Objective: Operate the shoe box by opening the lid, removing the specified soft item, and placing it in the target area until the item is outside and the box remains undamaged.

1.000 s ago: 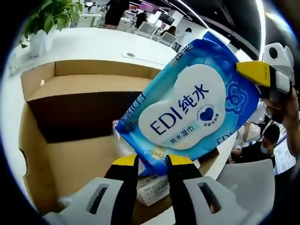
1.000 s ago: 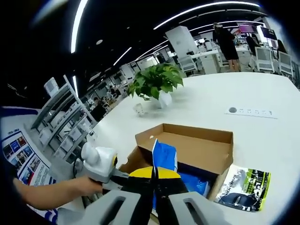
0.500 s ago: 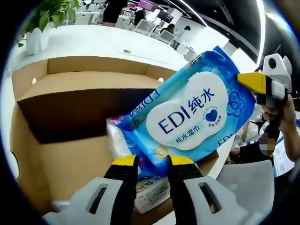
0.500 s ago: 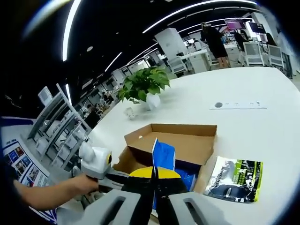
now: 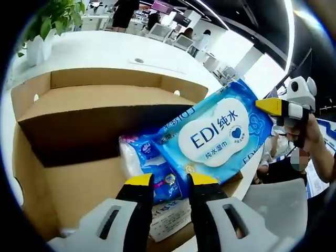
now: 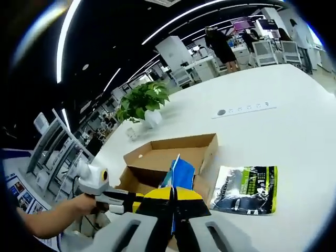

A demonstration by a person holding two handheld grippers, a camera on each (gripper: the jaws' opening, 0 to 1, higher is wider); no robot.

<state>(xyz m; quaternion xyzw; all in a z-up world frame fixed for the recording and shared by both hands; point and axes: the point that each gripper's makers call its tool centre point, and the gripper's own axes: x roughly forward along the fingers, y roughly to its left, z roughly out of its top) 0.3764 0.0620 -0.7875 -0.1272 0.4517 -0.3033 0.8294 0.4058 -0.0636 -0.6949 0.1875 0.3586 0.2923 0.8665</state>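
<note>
While the cardboard shoe box point(image 5: 79, 157) sits open on the white table point(image 6: 273, 121), I see a smaller blue packet point(image 5: 152, 168) and a white paper item point(image 5: 170, 212) lying inside it toward 5 o'clock in the left gripper view. Over them tilts the blue wet-wipes pack point(image 5: 215, 134), its far corner at 3 o'clock clamped in my right gripper point(image 5: 273, 106); in the right gripper view those jaws point(image 6: 172, 195) are pressed together on the pack's edge point(image 6: 178, 176). My left gripper point(image 5: 169, 181) has its jaws slightly apart, their tips just at the pack's lower edge; whether they touch it I cannot tell. A green-and-black packet point(image 6: 247, 190) lies on the table at 4 o'clock beside the box. Compared with a second ago, the pack has tipped flatter and its lower corner no longer sits between the left jaws.
</note>
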